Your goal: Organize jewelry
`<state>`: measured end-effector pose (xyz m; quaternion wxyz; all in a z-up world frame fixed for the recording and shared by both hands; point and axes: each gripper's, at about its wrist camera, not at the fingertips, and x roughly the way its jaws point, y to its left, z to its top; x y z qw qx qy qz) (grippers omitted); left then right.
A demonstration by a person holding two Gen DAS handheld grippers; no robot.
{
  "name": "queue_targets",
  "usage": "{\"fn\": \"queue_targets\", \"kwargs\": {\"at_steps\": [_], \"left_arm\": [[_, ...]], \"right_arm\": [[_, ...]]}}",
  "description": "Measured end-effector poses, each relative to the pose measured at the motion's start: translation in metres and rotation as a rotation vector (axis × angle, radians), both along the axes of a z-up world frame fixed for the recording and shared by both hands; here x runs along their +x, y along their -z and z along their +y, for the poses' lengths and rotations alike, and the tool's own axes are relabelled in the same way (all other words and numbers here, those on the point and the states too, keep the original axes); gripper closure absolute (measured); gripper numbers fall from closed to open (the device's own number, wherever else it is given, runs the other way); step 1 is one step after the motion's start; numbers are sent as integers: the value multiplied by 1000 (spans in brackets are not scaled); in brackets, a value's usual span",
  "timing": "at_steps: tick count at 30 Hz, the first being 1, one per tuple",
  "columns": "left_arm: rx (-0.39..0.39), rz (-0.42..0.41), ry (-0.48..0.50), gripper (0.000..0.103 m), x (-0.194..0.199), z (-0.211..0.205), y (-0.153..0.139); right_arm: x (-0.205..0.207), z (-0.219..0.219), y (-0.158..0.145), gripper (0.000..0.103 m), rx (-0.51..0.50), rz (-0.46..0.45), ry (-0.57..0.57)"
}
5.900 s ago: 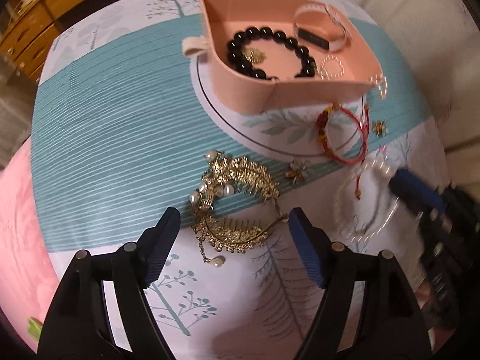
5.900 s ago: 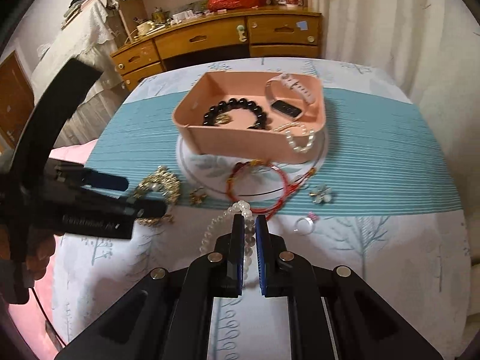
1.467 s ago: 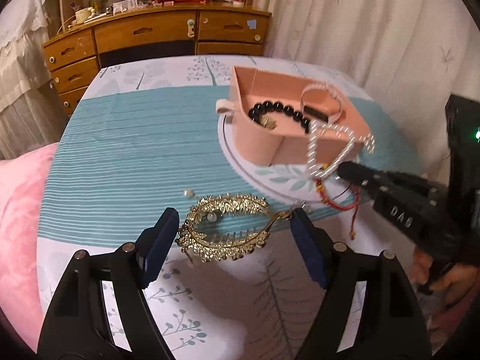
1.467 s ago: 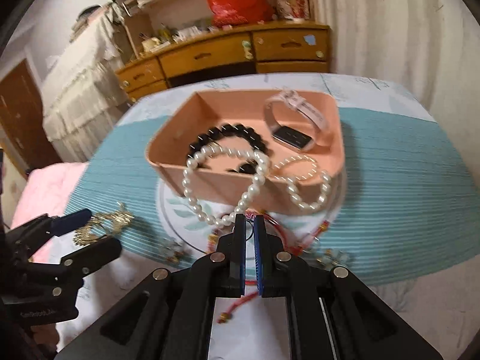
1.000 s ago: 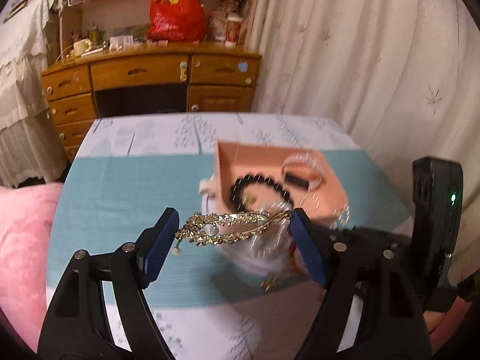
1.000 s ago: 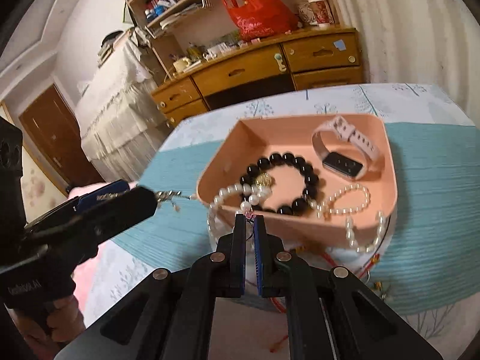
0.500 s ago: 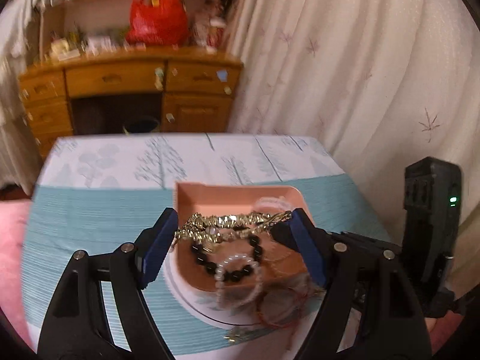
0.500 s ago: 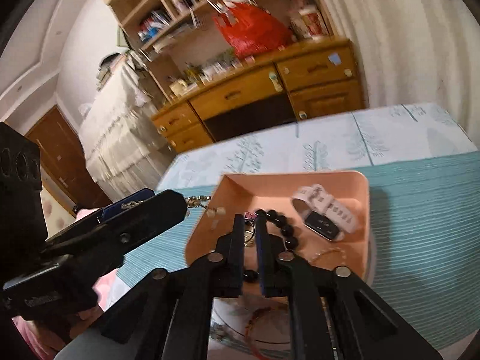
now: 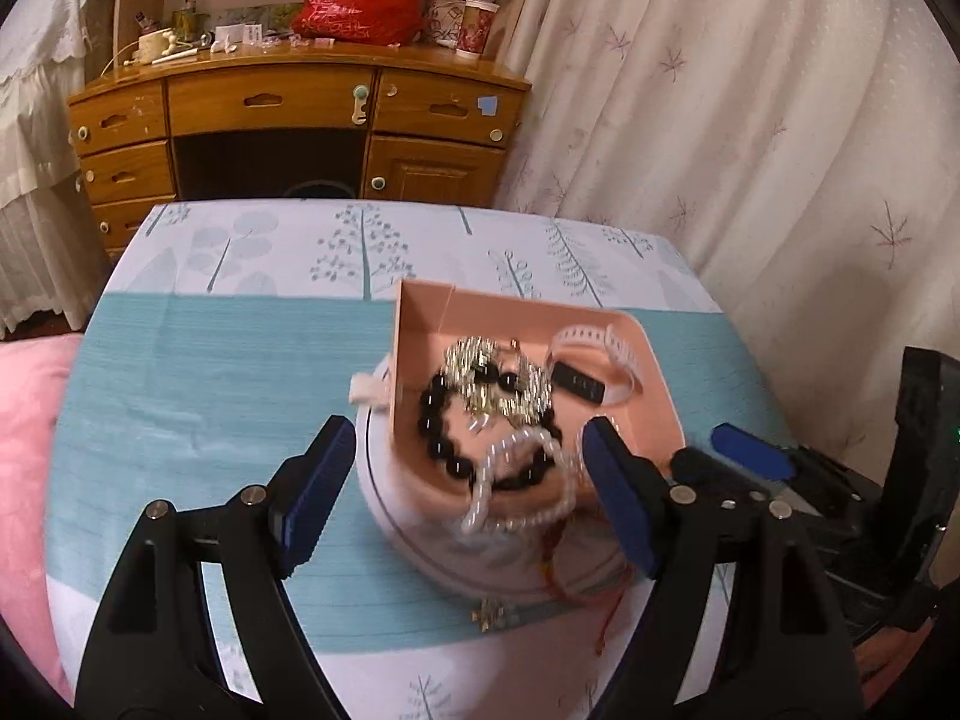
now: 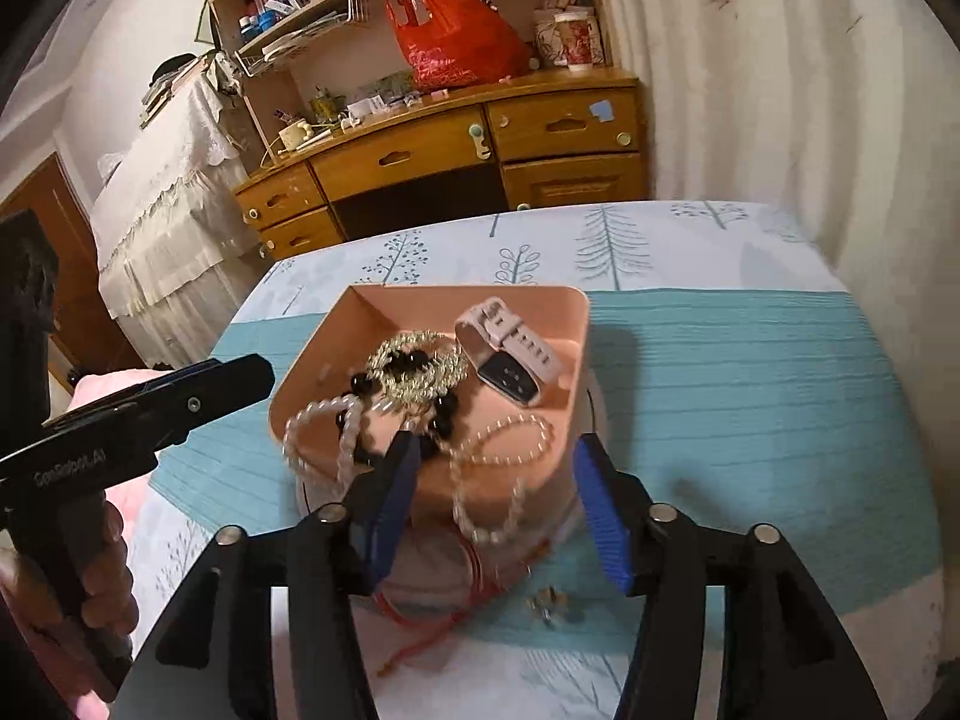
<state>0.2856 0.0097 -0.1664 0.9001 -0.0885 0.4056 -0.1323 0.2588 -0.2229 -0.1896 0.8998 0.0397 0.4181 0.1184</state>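
Note:
The pink tray (image 9: 420, 324) (image 10: 576, 324) stands on a white round plate (image 9: 384, 498). Inside lie a black bead bracelet (image 9: 438, 438), a gold hair comb (image 9: 498, 372) (image 10: 420, 369), a pink-strapped watch (image 9: 594, 360) (image 10: 510, 354) and a pearl bracelet (image 10: 510, 438). A pearl necklace (image 9: 516, 480) (image 10: 324, 432) hangs over the tray's near wall. My left gripper (image 9: 465, 486) is open and empty just above and in front of the tray. My right gripper (image 10: 495, 504) is open and empty at the tray's near wall.
A red string bracelet (image 10: 444, 612) and a small gold brooch (image 10: 549, 606) lie on the tablecloth in front of the plate. A wooden desk (image 9: 300, 114) stands beyond the table. A curtain (image 9: 750, 120) hangs to the right. A pink cushion (image 9: 24, 456) lies at the left.
Both grippers opened above the tray. The gold comb dropped from my left gripper into the tray. The pearl necklace dropped from my right gripper and now lies over the tray's near wall.

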Motion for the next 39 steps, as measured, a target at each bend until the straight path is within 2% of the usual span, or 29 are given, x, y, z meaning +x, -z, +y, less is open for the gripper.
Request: {"fn": "queue_targets", "kwargs": {"at_steps": [1,3,5,8,11,14,20,24,30,33,35,36,39], "left_arm": [[-2,-4,1,27,-6,1,2],[5,6,16,27,-15,0,7],[22,45,34,27,-22,-3,13],[10,109,57,27,-25,-7,22],[-6,158,85,27,-25,-12,29],[39,181,115,27,-21,-23,34],[155,226,137,27,-12,-44,44],[169,253,173,27,-6,-54,50],[137,278,114,27,8,-57,59],[145,286,87,27,14,-57,67],[144,276,65,30,16,-56,69],[140,265,44,34,16,-55,68],[128,278,14,40,19,-51,71]], "right_arm": [[-7,-1,0,38,6,-4,0],[-21,-4,1,20,26,-11,8],[-33,-5,2,15,29,-15,15],[-56,0,5,15,-7,-22,2],[-77,14,13,15,-95,-27,-27],[-92,32,24,15,-152,-6,-57],[-99,61,48,15,-163,36,-103],[-98,73,57,15,-157,29,-98],[-91,79,68,15,-157,57,-36],[-88,83,72,15,-168,57,-13],[-85,87,75,15,-181,56,-10],[-85,89,76,15,-188,55,-6],[-83,93,78,15,-200,59,-2]]}}
